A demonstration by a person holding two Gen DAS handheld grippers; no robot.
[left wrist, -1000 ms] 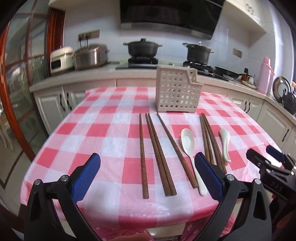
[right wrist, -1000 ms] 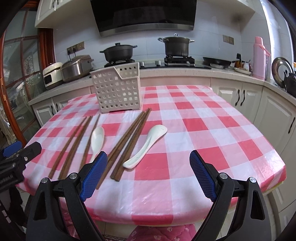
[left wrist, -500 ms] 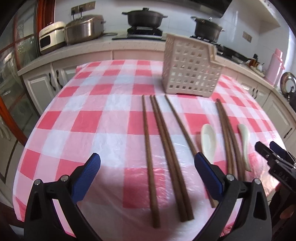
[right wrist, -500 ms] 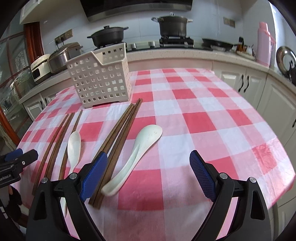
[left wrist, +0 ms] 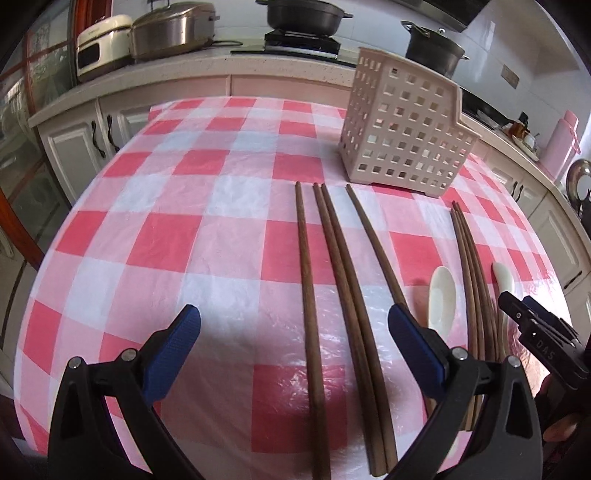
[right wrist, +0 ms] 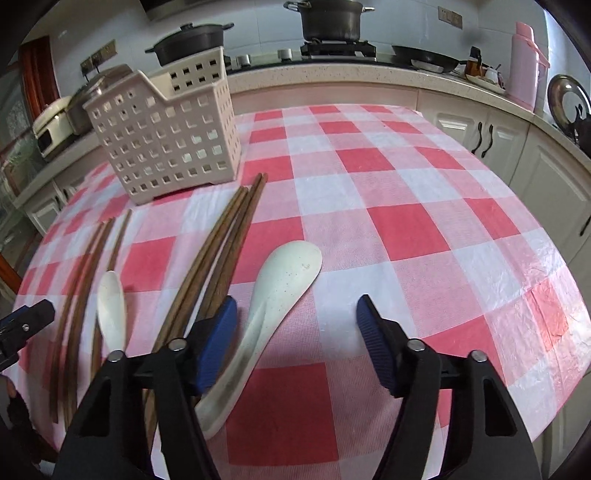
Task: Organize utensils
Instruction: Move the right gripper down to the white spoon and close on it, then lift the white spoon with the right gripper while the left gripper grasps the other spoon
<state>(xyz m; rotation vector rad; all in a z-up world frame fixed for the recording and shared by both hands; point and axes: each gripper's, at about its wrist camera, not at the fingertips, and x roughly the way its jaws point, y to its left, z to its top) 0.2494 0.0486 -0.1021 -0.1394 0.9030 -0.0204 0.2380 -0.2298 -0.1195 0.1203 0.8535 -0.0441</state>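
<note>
With the right gripper (right wrist: 295,325) half-narrowed, its jaws just closing around the large spoon (right wrist: 275,295) near the worktop's front edge, we centre its handle; left gripper (left wrist: 293,330) wide open.

A pink-and-white checked tablecloth (right wrist: 406,229) covered the table. Behind it ran a speckled counter (right wrist: 332,75) over white cabinets (right wrist: 476,136) with dark handles. On the hob stood two black lidded pots, one (left wrist: 306,16) to the left and another (right wrist: 328,18) to the right, with a dark pan (right wrist: 428,59) further right. A steel cooker (left wrist: 171,31) and a cream appliance (left wrist: 101,50) sat at the counter's left end. A pink flask (right wrist: 526,62) stood at the right, near a round lid (right wrist: 567,103) propped upright
</note>
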